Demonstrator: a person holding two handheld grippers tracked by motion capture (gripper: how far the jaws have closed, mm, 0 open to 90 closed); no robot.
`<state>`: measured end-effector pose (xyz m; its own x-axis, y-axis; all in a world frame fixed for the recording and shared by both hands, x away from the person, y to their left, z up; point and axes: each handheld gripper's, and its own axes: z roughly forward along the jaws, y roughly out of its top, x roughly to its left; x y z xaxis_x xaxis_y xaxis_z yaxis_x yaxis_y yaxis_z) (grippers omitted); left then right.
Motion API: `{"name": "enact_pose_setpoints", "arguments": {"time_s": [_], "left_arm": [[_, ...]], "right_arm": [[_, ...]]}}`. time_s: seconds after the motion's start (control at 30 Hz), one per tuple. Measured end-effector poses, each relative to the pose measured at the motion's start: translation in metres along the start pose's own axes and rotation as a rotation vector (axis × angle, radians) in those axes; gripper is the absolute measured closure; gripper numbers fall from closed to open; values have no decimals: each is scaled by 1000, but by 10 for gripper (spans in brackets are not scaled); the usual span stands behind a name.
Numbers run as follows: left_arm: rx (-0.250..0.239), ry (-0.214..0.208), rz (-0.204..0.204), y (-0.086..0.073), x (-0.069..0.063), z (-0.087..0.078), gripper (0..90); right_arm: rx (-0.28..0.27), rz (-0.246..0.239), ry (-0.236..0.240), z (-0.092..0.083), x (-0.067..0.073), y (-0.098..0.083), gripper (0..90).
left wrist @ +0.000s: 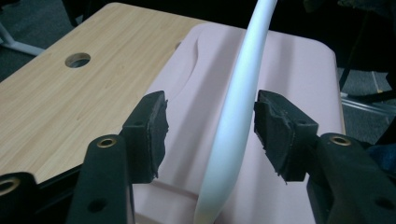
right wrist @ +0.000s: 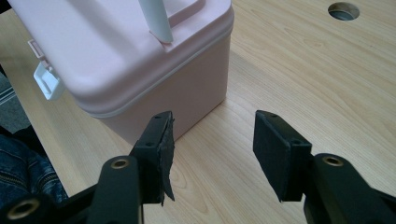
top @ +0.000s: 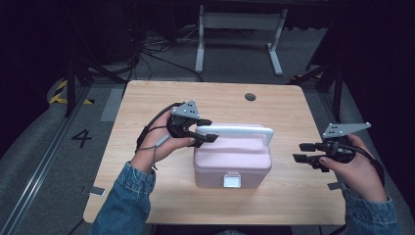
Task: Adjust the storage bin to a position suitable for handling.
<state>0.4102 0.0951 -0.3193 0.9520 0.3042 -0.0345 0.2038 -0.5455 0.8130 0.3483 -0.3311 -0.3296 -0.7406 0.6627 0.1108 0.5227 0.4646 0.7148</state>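
A pink plastic box (top: 232,164) with a white front latch (top: 231,180) stands in the middle of the wooden table (top: 156,103). Its white handle (top: 240,130) is raised above the lid. My left gripper (top: 209,130) reaches in from the left at the handle's left end. In the left gripper view the handle (left wrist: 247,84) runs between the jaws of my left gripper (left wrist: 210,116) over the pink lid (left wrist: 299,70); a wide gap shows at one pad, so the jaws are open. My right gripper (top: 301,152) hovers open to the right of the box (right wrist: 116,51), nothing between the jaws of that gripper (right wrist: 212,126).
A round cable hole (top: 250,97) sits in the table near its far edge. Bare wood lies to the left and right of the box. Beyond the table stands a white metal frame (top: 240,29) on a grey floor with cables. Denim sleeves enter from the bottom.
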Motion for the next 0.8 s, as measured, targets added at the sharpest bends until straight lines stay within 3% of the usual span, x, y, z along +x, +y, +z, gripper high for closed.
{"name": "enact_pose_setpoints", "arguments": {"time_s": [0.13,0.27,0.37,0.5,0.8], "left_arm": [[44,13,26,4,-3,6,499],[56,31,59,8,-4,6,580],[78,25,62,11,-6,5,677],[101,27,66,16,-7,3,740],[111,28,73,21,-5,-1,744]], "right_arm": [[-2,-10,7,1,2,1,487],[-1,-20,14,2,4,1,486],[3,-16,17,3,4,1,486],[0,-15,12,1,3,0,484],[1,-16,9,2,5,-1,483]]}}
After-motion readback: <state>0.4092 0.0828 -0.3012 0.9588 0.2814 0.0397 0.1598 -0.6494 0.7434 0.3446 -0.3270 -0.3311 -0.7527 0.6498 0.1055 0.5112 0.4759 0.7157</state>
